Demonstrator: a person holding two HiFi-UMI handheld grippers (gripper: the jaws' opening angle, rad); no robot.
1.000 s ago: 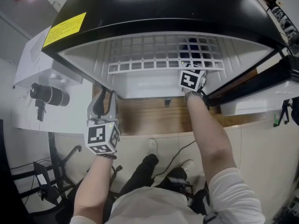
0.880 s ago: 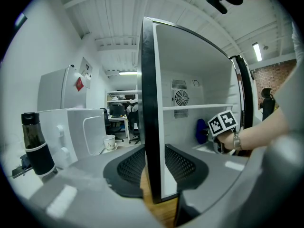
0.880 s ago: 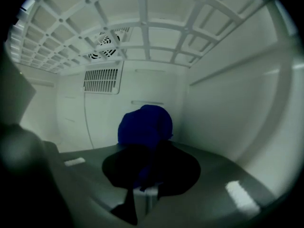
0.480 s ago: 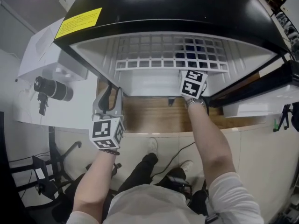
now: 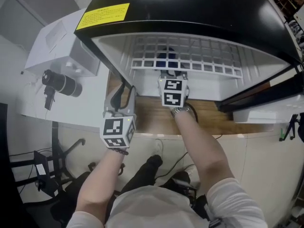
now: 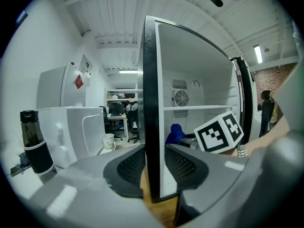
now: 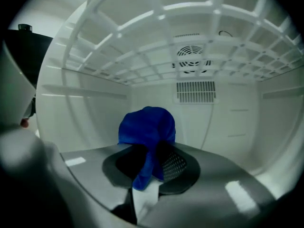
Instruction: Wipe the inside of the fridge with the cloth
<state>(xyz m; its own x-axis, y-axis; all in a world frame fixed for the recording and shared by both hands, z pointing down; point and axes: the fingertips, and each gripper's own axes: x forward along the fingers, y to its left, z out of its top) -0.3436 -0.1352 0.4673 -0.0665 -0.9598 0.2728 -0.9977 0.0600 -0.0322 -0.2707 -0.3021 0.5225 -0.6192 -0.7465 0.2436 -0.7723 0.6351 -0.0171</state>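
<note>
The black-topped fridge (image 5: 190, 8) stands open with a white wire shelf (image 5: 190, 61) inside. My right gripper (image 7: 151, 167) reaches in under that shelf and is shut on the blue cloth (image 7: 147, 127). The cloth bunches up past the jaws near the fridge floor, left of the middle. In the head view the cloth (image 5: 167, 56) shows through the shelf, just beyond the right gripper's marker cube (image 5: 172, 92). My left gripper (image 5: 121, 96) is at the front edge of the fridge's left wall (image 6: 151, 103), one jaw on each side of it, closed on it.
A white appliance (image 5: 57, 42) and a black bottle (image 5: 59, 83) stand left of the fridge, with a paper cup (image 6: 108, 140) farther back. The fridge rests on a wooden top (image 5: 152, 118). Its open door (image 5: 256, 91) swings out at the right.
My right gripper has slid the blue cloth leftward inside the fridge, from right of the middle to left of it. The left gripper has kept its hold on the wall edge.
</note>
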